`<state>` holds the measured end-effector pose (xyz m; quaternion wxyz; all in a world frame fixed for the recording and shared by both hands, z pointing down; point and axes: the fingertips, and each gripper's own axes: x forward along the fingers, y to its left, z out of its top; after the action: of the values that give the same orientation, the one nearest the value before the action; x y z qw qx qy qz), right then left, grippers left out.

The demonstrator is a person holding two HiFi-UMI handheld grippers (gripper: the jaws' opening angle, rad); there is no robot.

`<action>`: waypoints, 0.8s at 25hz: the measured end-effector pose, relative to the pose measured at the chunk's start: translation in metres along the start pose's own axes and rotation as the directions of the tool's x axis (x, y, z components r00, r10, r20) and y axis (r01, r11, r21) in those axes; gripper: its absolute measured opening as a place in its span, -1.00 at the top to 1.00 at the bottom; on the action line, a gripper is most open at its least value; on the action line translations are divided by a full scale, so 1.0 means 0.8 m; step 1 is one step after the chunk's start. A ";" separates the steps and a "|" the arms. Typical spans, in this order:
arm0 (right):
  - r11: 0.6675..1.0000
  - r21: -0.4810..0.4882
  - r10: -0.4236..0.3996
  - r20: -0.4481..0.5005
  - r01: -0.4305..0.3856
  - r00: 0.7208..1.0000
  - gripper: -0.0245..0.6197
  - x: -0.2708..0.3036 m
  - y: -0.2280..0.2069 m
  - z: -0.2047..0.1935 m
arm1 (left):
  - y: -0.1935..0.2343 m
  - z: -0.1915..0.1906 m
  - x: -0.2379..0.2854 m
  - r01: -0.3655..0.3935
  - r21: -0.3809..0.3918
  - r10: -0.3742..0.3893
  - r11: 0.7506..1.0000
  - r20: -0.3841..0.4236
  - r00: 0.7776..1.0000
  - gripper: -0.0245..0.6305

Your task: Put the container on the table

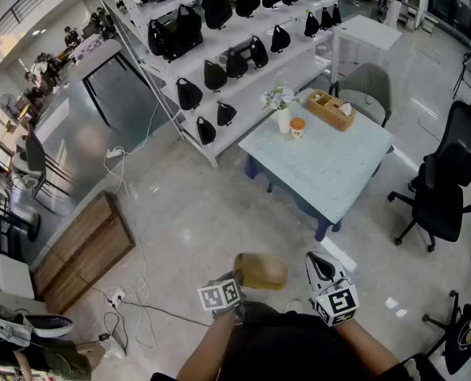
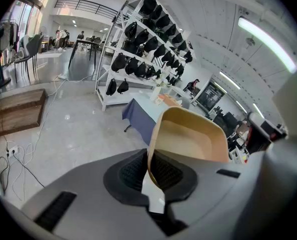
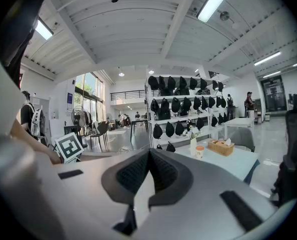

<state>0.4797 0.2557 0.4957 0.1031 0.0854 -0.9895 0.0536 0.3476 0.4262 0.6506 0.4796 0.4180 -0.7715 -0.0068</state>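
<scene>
The left tongs point(image 2: 149, 170) are pinching the container's point(image 2: 191, 140) wall, holding it over the floor, well apart from the table point(image 1: 342, 169). The right tongs point(image 3: 149, 173) are sitting closed and empty just beside it.

White shelving point(image 1: 255, 117) carries black bags point(image 1: 189, 94); a black office chair point(image 1: 444, 193) stands apart; a wooden panel point(image 1: 81, 252) lies flat.

Table point(image 1: 338, 169) with vase point(image 1: 284, 119), cup point(image 1: 298, 128), box point(image 1: 331, 108)
</scene>
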 end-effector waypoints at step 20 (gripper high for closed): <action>0.999 0.024 0.035 0.008 -0.035 0.999 0.93 0.010 0.009 -0.018 | 0.022 -0.023 -0.009 -0.040 -0.081 0.041 0.996 0.013 0.999 0.86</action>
<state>0.4738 0.2632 0.5110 0.0974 0.0695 -0.9905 0.0671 0.3513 0.4498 0.6625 0.4903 0.3826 -0.7824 -0.0312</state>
